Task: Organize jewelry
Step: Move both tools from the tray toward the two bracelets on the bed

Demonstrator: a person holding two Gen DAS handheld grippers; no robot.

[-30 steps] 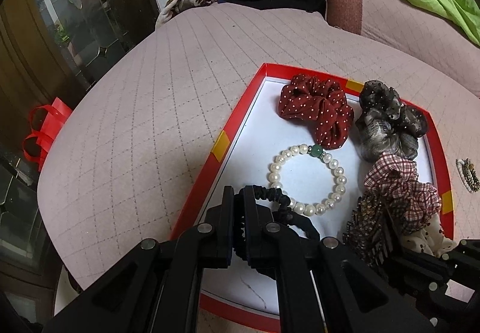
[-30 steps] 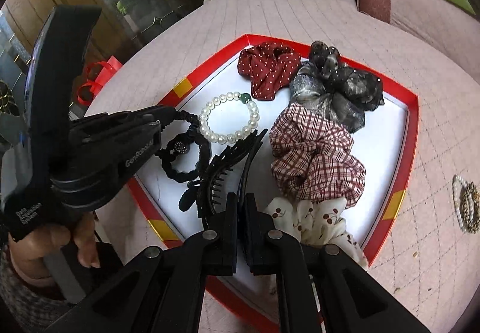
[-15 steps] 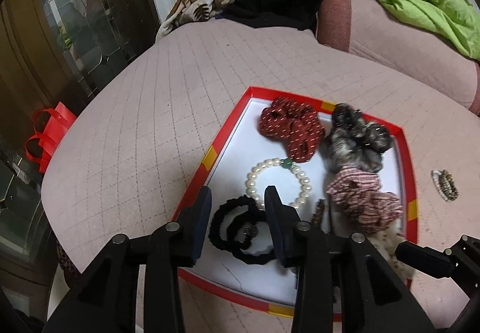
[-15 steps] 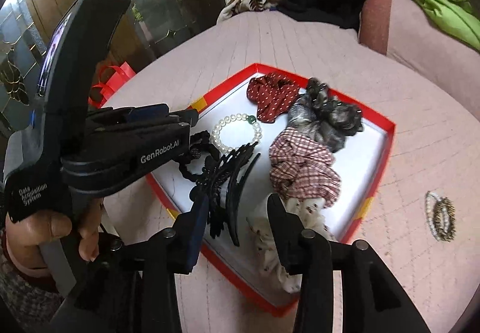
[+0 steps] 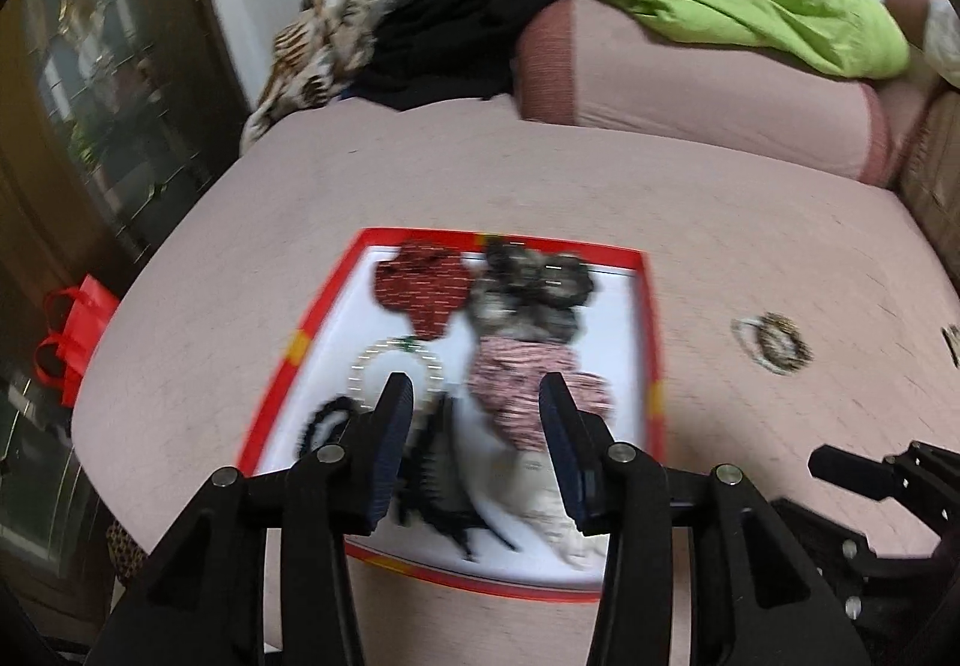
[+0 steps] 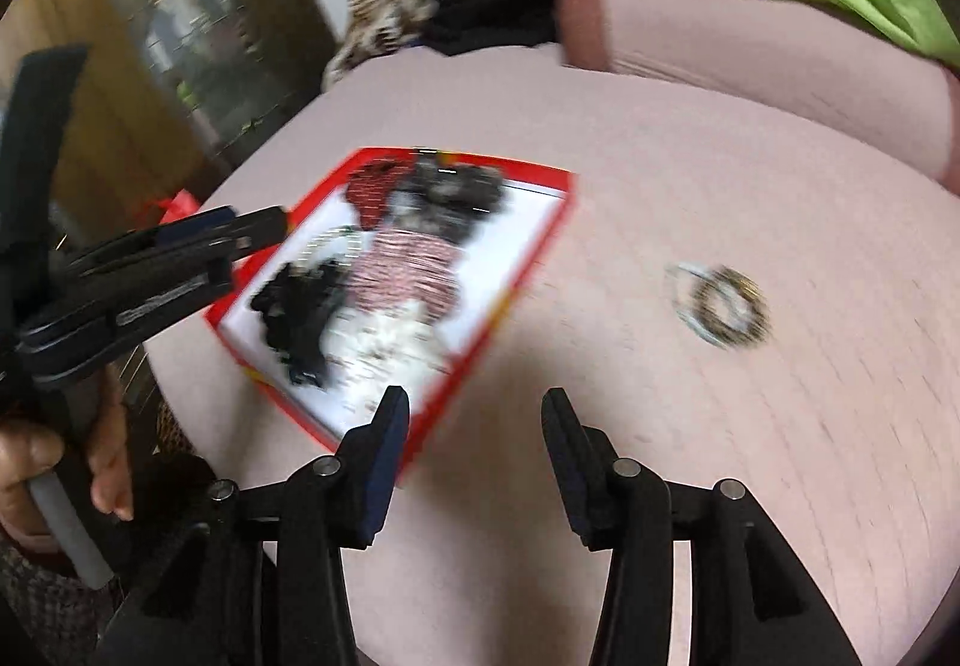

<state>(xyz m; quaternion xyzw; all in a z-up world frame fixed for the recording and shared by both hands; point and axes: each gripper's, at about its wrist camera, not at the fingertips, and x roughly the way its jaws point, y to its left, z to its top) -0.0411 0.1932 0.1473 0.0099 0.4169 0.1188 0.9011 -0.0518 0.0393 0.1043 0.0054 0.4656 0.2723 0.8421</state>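
Note:
A red-rimmed white tray (image 5: 324,318) lies on the pink quilted table. In it are a red dotted scrunchie (image 5: 423,288), a grey scrunchie (image 5: 534,288), a plaid scrunchie (image 5: 528,390), a pearl bracelet (image 5: 366,360), a black hair tie (image 5: 324,420), a black claw clip (image 5: 444,498) and a white scrunchie (image 5: 552,510). My left gripper (image 5: 475,396) hangs above the tray's near half, its jaws opening with nothing between them. My right gripper (image 6: 475,408) is over the tray's near corner (image 6: 420,444) and bare table, its jaws also opening and empty. Loose bracelets (image 6: 720,306) lie right of the tray.
A pink sofa arm (image 5: 690,72) with green cloth (image 5: 750,6) and piled fabrics stands behind the table. A red bag (image 5: 72,342) sits below the table's left edge, beside a glass-paned cabinet. A hand (image 6: 36,462) holds the left gripper's handle.
Both grippers have opened: the left let go of the black hair tie, the right of the claw clip. Both drew back and up from the tray; the right one swung right.

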